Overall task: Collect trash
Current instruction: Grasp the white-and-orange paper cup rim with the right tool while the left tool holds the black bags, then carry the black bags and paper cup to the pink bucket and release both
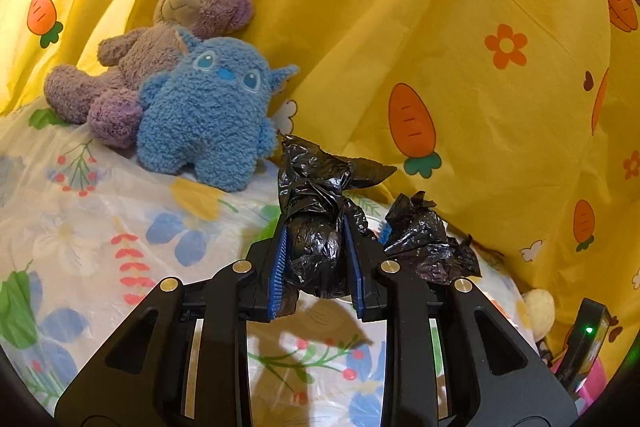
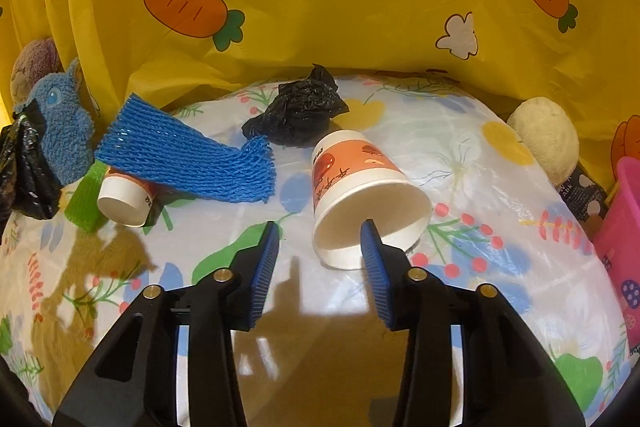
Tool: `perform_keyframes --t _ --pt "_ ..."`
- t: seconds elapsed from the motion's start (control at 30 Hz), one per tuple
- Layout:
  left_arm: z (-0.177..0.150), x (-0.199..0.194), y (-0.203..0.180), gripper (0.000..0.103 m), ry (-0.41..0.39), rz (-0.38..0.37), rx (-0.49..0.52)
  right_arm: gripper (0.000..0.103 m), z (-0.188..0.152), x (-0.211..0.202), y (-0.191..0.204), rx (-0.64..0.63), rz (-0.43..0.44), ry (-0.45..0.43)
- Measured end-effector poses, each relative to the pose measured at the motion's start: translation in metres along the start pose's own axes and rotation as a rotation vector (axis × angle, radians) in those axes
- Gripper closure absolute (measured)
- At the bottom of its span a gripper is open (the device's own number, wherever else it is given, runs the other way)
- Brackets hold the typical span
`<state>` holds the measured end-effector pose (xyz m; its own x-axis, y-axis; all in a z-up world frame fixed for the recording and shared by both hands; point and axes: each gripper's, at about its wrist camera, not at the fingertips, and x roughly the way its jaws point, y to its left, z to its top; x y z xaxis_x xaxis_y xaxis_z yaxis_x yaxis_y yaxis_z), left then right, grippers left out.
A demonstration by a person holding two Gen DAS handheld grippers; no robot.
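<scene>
Gripping a crumpled black bag (image 1: 316, 247), the left gripper (image 1: 318, 267) has its pads pressed on it and holds it clear of the floral sheet (image 1: 100, 227). The right gripper (image 2: 320, 259) stands open, its right finger at the mouth of a tipped paper cup (image 2: 360, 195), its left finger outside the rim. Judgement: pickup step in hand; next, close on the rim. Beyond lie a second black bag (image 2: 298, 115), blue mesh (image 2: 188, 155) and a smaller cup (image 2: 122, 197).

A crumpled black plastic bag (image 1: 316, 247) sits pinched between blue pads, lifted off the floral sheet. A second black wad (image 2: 298, 113) lies near the yellow curtain. A paper cup (image 2: 360, 203) lies on its side, mouth facing forward; a smaller cup (image 2: 120, 201) lies under blue foam netting (image 2: 188, 163), beside a green strip (image 2: 88, 201)
</scene>
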<state>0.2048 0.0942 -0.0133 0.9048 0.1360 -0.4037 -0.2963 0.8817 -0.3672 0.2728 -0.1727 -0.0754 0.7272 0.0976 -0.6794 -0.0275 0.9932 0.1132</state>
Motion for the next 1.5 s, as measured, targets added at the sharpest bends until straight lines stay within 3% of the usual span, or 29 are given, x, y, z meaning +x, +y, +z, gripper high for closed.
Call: perform_keyframes --t 0.17,0.5,0.73,1.13,1.5 --pt "-0.003 0.008 0.004 0.078 0.039 0.01 -0.009 0.099 -0.002 0.006 0.003 -0.015 0.01 0.002" --pt "-0.01 0.013 -0.001 0.078 0.045 0.002 0.017 0.099 -0.006 -0.019 -0.01 -0.009 0.033 -0.058" --pt "-0.015 0.012 -0.012 0.078 0.045 -0.037 0.062 0.099 -0.021 -0.065 -0.018 -0.019 0.067 -0.124" --pt "-0.033 -0.016 -0.059 0.078 0.034 -0.144 0.219 0.099 -0.053 -0.143 -0.038 -0.065 0.052 -0.195" --pt "-0.064 -0.051 -0.116 0.078 0.076 -0.244 0.311 0.099 -0.065 -0.178 -0.069 -0.045 0.014 -0.226"
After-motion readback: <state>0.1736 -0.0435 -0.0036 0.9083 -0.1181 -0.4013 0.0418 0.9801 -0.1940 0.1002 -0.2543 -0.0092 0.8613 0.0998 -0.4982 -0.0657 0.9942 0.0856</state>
